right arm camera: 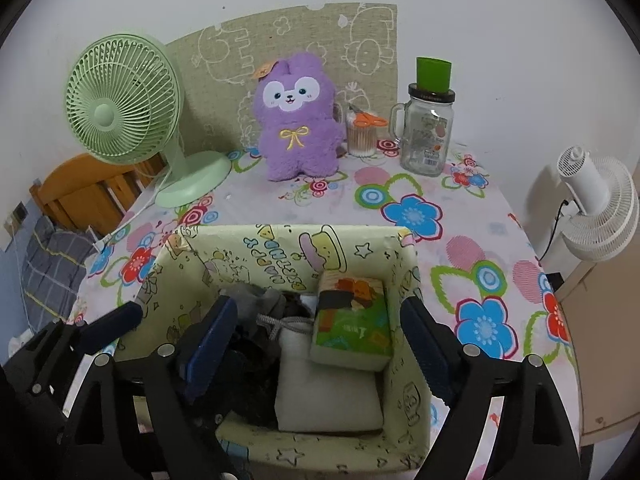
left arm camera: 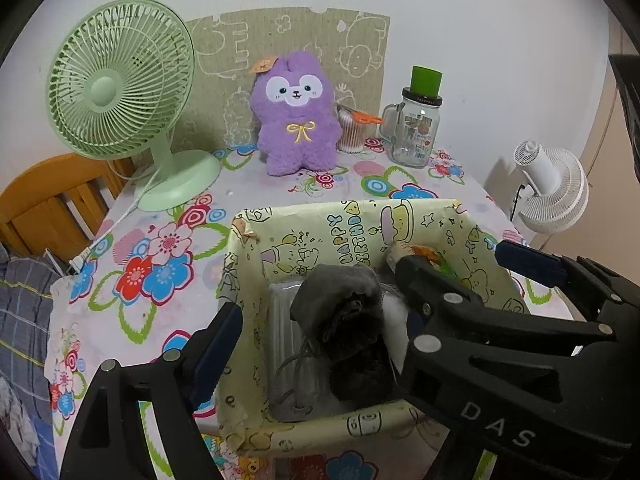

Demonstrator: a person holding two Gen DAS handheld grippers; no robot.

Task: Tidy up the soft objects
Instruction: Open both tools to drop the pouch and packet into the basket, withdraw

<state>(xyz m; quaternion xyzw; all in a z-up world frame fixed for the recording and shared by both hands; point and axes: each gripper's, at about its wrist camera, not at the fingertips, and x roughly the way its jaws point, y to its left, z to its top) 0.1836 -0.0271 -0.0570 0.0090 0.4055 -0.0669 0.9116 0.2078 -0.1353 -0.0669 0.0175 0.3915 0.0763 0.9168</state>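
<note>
A box (left arm camera: 360, 216) (right arm camera: 280, 240) lined with yellow birthday paper stands on the flowered table near me. In it lie a dark grey drawstring pouch (left arm camera: 340, 296) (right arm camera: 264, 300), a white pad (right arm camera: 328, 392) and a green-and-orange printed pack (right arm camera: 352, 324). My left gripper (left arm camera: 324, 320) hangs open over the pouch, its left pad by the box's left wall. Its right finger is hidden behind my right gripper (left arm camera: 452, 256). My right gripper (right arm camera: 318, 308) stands open astride the pack and the white pad, its pads off them. A purple plush toy (left arm camera: 294, 116) (right arm camera: 298, 120) sits upright at the back.
A green desk fan (left arm camera: 120, 92) (right arm camera: 124, 100) stands back left, its cord trailing over the table's left edge. A glass jar (left arm camera: 418, 128) topped by a green cup and a swab tub with orange scissors (left arm camera: 354, 128) stand back right. A white fan (right arm camera: 596, 204) is off the right edge, a wooden chair (left arm camera: 52, 200) to the left.
</note>
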